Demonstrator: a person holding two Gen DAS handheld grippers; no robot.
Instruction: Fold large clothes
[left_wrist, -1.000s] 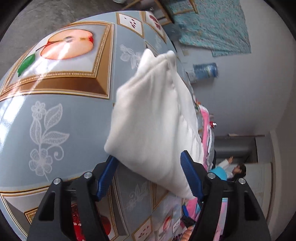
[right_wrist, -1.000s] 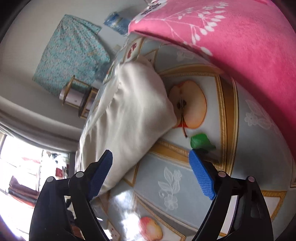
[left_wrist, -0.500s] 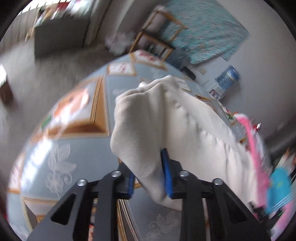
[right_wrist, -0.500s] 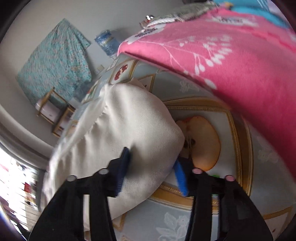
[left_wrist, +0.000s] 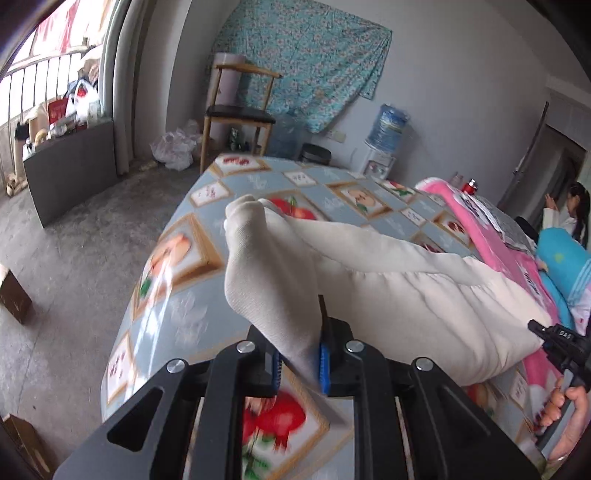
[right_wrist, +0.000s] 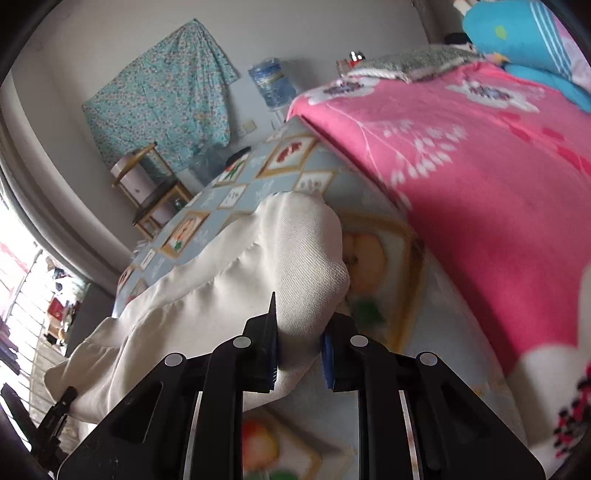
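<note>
- Cream garment (left_wrist: 388, 280) lies bunched over the fruit-print worktop (left_wrist: 177, 280), beside a pink blanket (right_wrist: 480, 184).
- Left claw (left_wrist: 301, 363) is closing, pinching one garment corner.
- Right claw (right_wrist: 301, 360) is closing on the other corner.

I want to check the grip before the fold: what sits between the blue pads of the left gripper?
A bunched corner of the cream garment sits between the closing pads of the left gripper, seen in the left wrist view.

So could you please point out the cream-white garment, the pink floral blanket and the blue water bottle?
cream-white garment (left_wrist: 406, 280): left wrist view, bunched middle.
pink floral blanket (right_wrist: 480, 192): right wrist view, top surface.
blue water bottle (left_wrist: 388, 127): left wrist view, body.
</note>
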